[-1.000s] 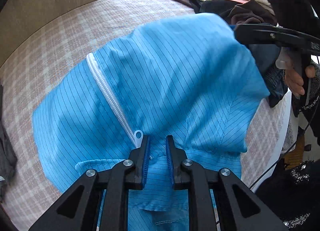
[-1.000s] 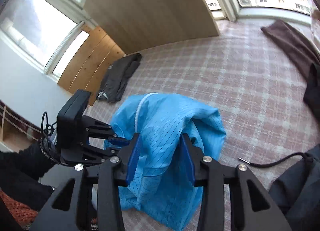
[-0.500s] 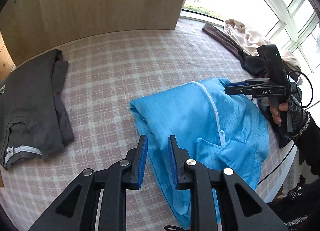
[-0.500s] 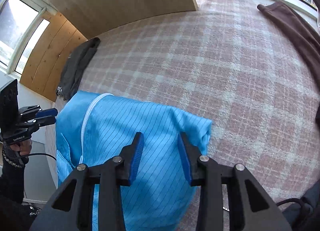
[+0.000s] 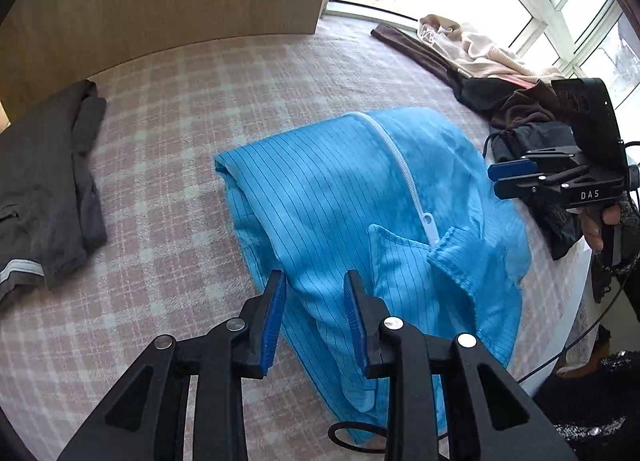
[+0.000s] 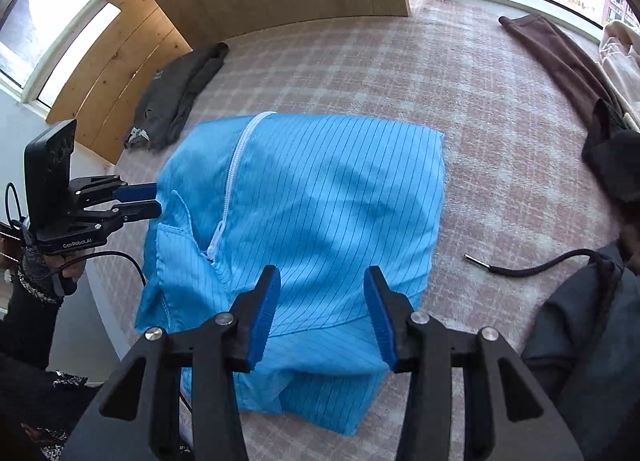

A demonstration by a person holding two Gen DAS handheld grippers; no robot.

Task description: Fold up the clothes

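A blue pinstriped jacket [image 5: 344, 197] with a white zipper [image 5: 404, 177] lies folded on the pink plaid bedspread [image 5: 192, 93]. My left gripper [image 5: 315, 285] hovers open above the jacket's near edge, with nothing between its fingers. In the right wrist view the same jacket [image 6: 320, 197] fills the middle. My right gripper [image 6: 322, 285] stands open over its near side and holds nothing. Each gripper shows in the other's view, the right gripper [image 5: 514, 180] beside the jacket's right edge and the left gripper [image 6: 138, 201] by the collar side.
A folded dark grey garment [image 5: 44, 197] lies left of the jacket. A heap of brown, black and beige clothes [image 5: 488, 65] sits at the far right by the windows. A black drawstring cord [image 6: 532, 265] and a dark grey garment [image 6: 584, 325] lie right of the jacket.
Both grippers have drawn back from the blue jacket, which was lifted and bunched between them a second ago. It now lies flat and folded on the bedspread.
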